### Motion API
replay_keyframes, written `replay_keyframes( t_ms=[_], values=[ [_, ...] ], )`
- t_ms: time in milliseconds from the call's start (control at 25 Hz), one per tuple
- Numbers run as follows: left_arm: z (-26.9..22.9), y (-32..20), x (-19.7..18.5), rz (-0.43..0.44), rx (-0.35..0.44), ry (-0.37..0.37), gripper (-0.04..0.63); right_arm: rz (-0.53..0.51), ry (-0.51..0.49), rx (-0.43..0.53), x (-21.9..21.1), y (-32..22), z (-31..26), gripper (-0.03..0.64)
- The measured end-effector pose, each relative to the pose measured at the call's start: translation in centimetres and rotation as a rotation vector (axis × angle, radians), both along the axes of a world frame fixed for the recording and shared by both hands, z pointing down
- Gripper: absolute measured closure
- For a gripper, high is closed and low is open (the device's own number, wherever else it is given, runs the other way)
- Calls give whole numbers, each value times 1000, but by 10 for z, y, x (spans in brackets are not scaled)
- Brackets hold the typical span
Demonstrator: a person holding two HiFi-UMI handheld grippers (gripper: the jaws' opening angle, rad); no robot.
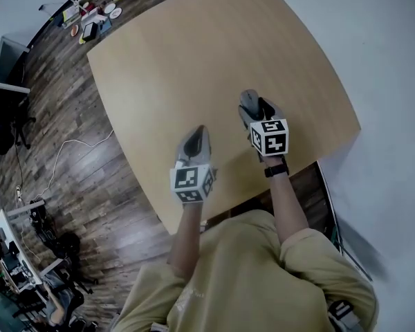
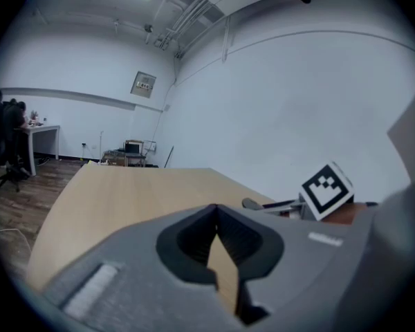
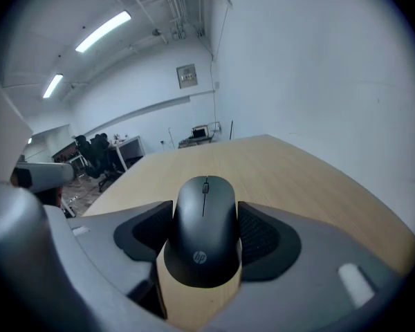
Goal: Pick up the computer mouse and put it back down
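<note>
Pinching the black computer mouse (image 3: 204, 230) between the ribbed pads (image 3: 263, 237) of the right gripper (image 1: 256, 106), one pad against each flank, with the scroll wheel pointing away from the camera. Impossible to say from these views whether resting on the wooden table (image 1: 194, 61) or raised just off it; positioned, in any case, over the near part of the tabletop, closer to its right edge. As for the left gripper (image 2: 216, 216), pressed together at the tips, holding nothing, and idling beside the right one. Likely trouble from here: sliding out forward or downward, since held only by the squeeze on smooth, curved, tapering sides. Tipping nose-down if tilted or jolted, there being no support under the shell. Probably knocking hard on the wood if let go while off the surface, or skidding if set down at an angle. Possibly going over the table's near edge if drawn back toward the body before being put down. Safest handled level, lowered slowly, and released only once flat on the table.
</note>
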State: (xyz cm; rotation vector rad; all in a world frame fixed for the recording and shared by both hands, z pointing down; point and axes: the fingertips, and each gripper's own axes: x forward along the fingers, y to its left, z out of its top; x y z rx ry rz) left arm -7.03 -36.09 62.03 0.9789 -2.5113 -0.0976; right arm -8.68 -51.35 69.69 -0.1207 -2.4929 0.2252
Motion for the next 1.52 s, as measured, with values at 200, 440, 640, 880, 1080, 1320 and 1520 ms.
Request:
replay_keyframes(
  t_ms=[200, 440, 640, 880, 1080, 1320, 1520],
  values=[
    [-57, 38, 25, -14, 26, -89, 594, 15, -206, 18, 38, 51, -102, 321],
    [-131, 91, 62, -39, 62, -221, 594, 13, -415, 26, 95, 118, -201, 321],
    [-180, 133, 103, -61, 96, -312, 594, 7, -539, 35, 148, 168, -256, 321],
    [-210, 167, 142, -72, 62, -375, 597, -44, -641, 32, 188, 218, -297, 321],
    [-254, 233, 166, -195, 169, -437, 595, -131, -676, 14, 204, 276, -331, 321],
    [-272, 345, 202, -345, 110, -483, 595, -279, -715, -53, 225, 382, -354, 321],
    [-266, 463, 249, -513, 68, -492, 595, -443, -732, -150, 254, 501, -349, 321]
  ],
)
